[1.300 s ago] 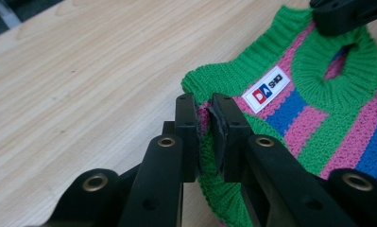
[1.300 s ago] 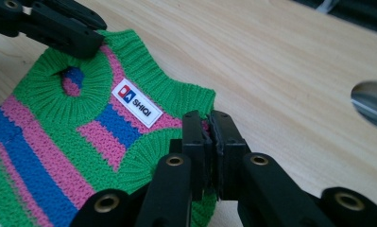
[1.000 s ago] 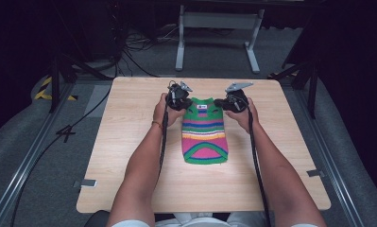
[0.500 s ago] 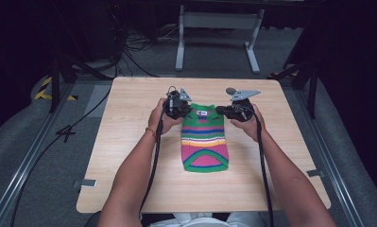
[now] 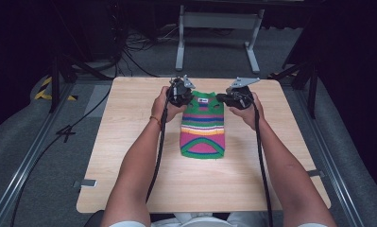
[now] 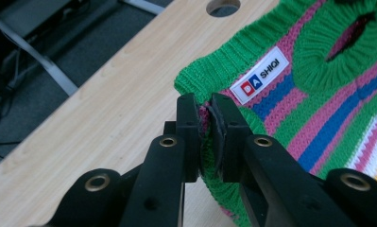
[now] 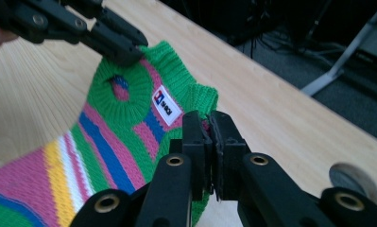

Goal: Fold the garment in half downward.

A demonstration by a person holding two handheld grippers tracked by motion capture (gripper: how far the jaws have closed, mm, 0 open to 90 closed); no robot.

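A small striped knit sweater (image 5: 202, 124), green with pink, blue, yellow and white bands, lies on the wooden table (image 5: 129, 156). A white label (image 6: 259, 75) sits near its green collar. My left gripper (image 5: 182, 96) is shut on the sweater's upper left corner; in the left gripper view its jaws pinch the green and pink knit (image 6: 206, 127). My right gripper (image 5: 224, 99) is shut on the upper right corner, the fabric (image 7: 209, 137) squeezed between its jaws. The sweater (image 7: 106, 142) spreads away to the left in the right gripper view, where the left gripper (image 7: 124, 49) holds the far corner.
A round cable hole (image 6: 223, 6) is cut in the table near the far edge, and another one (image 7: 354, 182) lies to the right. A metal stand (image 5: 219, 28) and cables lie on the floor beyond the table. Rails run along both table sides.
Both grippers have moved toward the person with the sweater's top corners, dragging the sweater a little nearer across the table. Their hold has stayed the same.
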